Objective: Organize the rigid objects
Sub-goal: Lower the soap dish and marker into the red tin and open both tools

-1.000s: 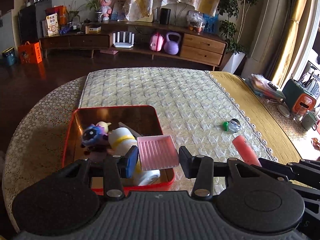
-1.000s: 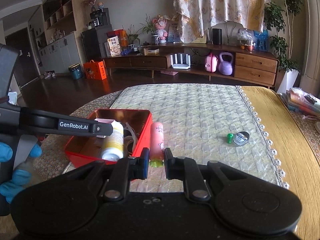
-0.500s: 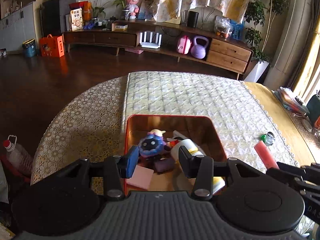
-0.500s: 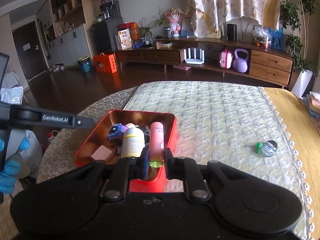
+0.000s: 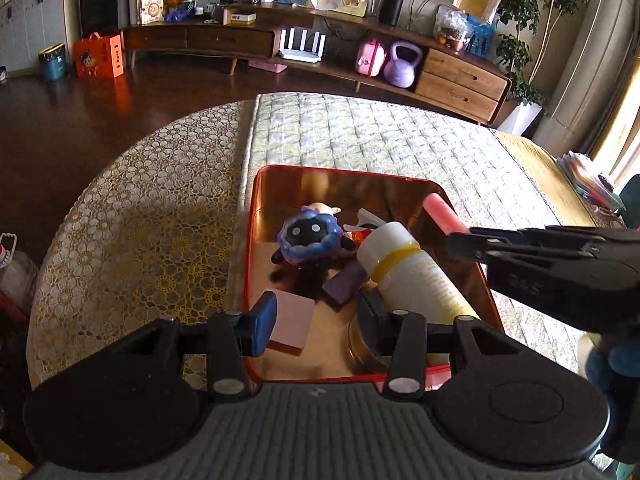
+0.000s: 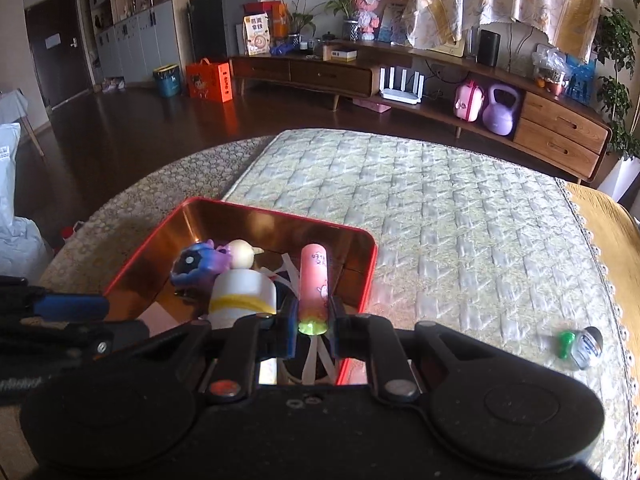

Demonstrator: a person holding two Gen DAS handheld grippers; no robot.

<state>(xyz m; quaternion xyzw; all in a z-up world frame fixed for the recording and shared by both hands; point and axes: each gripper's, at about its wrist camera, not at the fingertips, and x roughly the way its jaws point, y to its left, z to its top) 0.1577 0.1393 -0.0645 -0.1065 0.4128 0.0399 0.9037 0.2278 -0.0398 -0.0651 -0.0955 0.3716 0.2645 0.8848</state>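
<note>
Covering the round table (image 6: 460,208), a quilted cloth carries a red tin tray (image 6: 362,240) with a coppery inside. Over the tray's right side, the right gripper (image 6: 313,326) has its fingers closed on the near, green-capped end of a pink tube (image 6: 314,280), which points forward between the pads and sits above the tray's contents. The left gripper (image 5: 316,320) hovers at the tray's near edge, fingers spread wide and holding nothing, a pink block (image 5: 292,320) lying just inside its left finger. A white bottle (image 5: 408,276) with a yellow band lies in the tray beside a blue-purple toy figure (image 5: 310,236). A small green-capped vial (image 6: 582,346) rests on the cloth, well apart to the right.
</note>
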